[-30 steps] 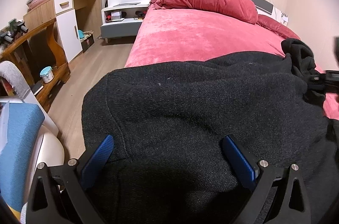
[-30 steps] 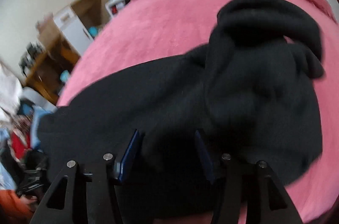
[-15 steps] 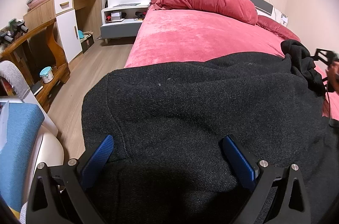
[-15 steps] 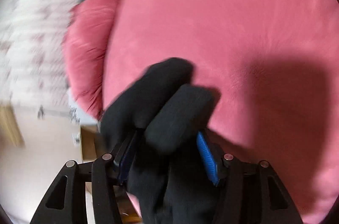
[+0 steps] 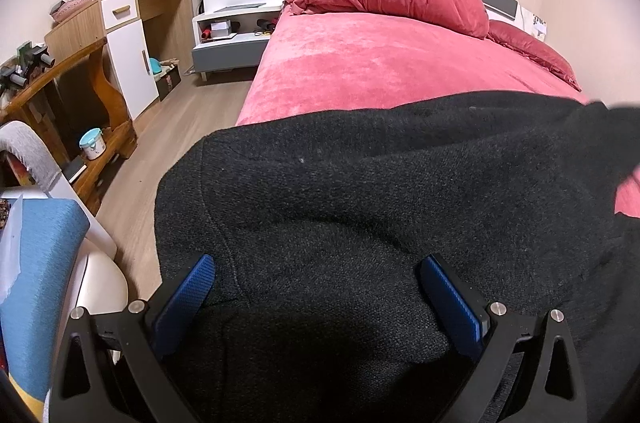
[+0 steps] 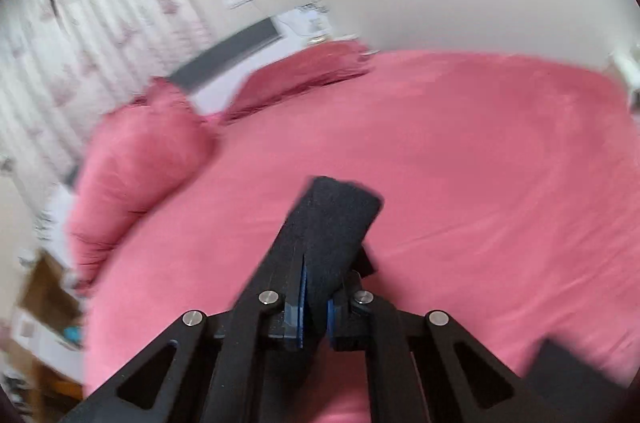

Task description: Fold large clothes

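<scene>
Black garment: large black knitted fleece garment (image 5: 380, 223) lies spread across the lower half of the left wrist frame, on the near end of the pink plush bed cover (image 5: 372, 71); placed flat, presumably for folding.
Left gripper (image 5: 316, 303): blue pads stand wide apart at lower centre, fabric lying between them unpinched; judged to be steadying that end.
Right gripper (image 6: 316, 303): jaws clamped together on a narrow black strip of the garment (image 6: 332, 223), centre of its frame, held above the cover; likely a sleeve or edge being drawn out.
</scene>
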`<state>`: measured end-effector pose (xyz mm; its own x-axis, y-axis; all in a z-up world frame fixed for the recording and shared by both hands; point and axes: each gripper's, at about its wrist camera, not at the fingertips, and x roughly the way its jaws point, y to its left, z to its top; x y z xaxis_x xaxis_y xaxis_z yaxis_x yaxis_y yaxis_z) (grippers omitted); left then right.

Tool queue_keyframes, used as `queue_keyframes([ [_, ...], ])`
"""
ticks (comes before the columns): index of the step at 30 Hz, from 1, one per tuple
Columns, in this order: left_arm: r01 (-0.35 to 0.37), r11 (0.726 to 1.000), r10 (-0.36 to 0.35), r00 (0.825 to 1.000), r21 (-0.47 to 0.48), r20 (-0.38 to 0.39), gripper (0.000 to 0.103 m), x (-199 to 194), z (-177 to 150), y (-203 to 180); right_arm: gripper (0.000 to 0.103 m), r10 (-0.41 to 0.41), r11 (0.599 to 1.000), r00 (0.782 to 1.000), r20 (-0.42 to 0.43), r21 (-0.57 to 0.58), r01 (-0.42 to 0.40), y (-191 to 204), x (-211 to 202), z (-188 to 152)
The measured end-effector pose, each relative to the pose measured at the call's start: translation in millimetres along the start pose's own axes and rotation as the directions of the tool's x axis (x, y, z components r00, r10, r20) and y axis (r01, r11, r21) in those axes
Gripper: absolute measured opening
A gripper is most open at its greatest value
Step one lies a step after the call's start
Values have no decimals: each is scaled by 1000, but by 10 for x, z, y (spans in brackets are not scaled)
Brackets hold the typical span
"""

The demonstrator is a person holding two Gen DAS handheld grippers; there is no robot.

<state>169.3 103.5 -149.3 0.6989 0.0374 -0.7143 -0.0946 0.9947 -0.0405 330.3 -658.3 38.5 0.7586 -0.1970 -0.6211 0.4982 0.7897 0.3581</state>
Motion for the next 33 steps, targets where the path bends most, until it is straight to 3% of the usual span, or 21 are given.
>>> queue_keyframes([
  [2,-3,1000,3,1000,3,-4,103,6,1,-6,7,-136,991,986,-100,-19,135,-436,189,-174],
  [5,-11,1000,12,1000,10,-9,103,23,11,-25,7,-185,980,954,-234,26,197,-1019,428,-636],
  [8,-16,1000,17,1000,15,-15,103,31,12,-34,23,-118,956,946,-303,223,191,-1421,683,-1007],
  [10,-20,1000,20,1000,17,-16,103,31,9,-36,40,-12,906,971,-237,409,111,-1702,568,-1170],
  [12,-22,1000,22,1000,19,-16,103,30,9,-39,45,56,862,976,-209,503,58,-1769,554,-1216],
  [13,-23,1000,23,1000,19,-17,103,30,10,-39,37,67,865,971,-228,499,57,-1755,574,-1210],
  [15,-24,999,25,1000,21,-19,103,24,10,-41,8,-10,910,956,-294,394,131,-1651,558,-1112],
  [19,-41,999,42,999,36,-30,103,30,27,-84,6,45,950,990,-137,312,0,-1426,115,-681],
  [21,-58,997,60,998,57,-36,103,30,36,-129,6,13,978,995,-99,210,8,-1256,-44,-514],
  [23,-58,996,61,997,61,-40,103,26,37,-125,6,-57,991,992,-116,114,71,-1173,-14,-509],
  [24,-54,997,57,997,58,-43,103,24,34,-115,8,-112,987,984,-142,98,126,-1172,49,-523],
  [25,-48,997,51,998,54,-46,103,17,35,-100,17,-213,970,957,-195,75,231,-1245,176,-612],
  [26,-44,998,46,998,53,-48,103,12,35,-90,24,-353,928,895,-272,23,373,-1344,350,-768],
  [28,-27,998,30,998,53,-55,103,-10,45,-73,45,-521,842,763,-381,-87,532,-1466,576,-1127],
  [30,1,998,3,998,56,-70,103,-34,74,-52,47,-545,835,793,-273,-93,542,-1197,542,-1159],
  [33,76,997,-73,994,30,-82,103,-147,154,7,47,-608,779,789,-88,-258,572,-671,313,-1246],
])
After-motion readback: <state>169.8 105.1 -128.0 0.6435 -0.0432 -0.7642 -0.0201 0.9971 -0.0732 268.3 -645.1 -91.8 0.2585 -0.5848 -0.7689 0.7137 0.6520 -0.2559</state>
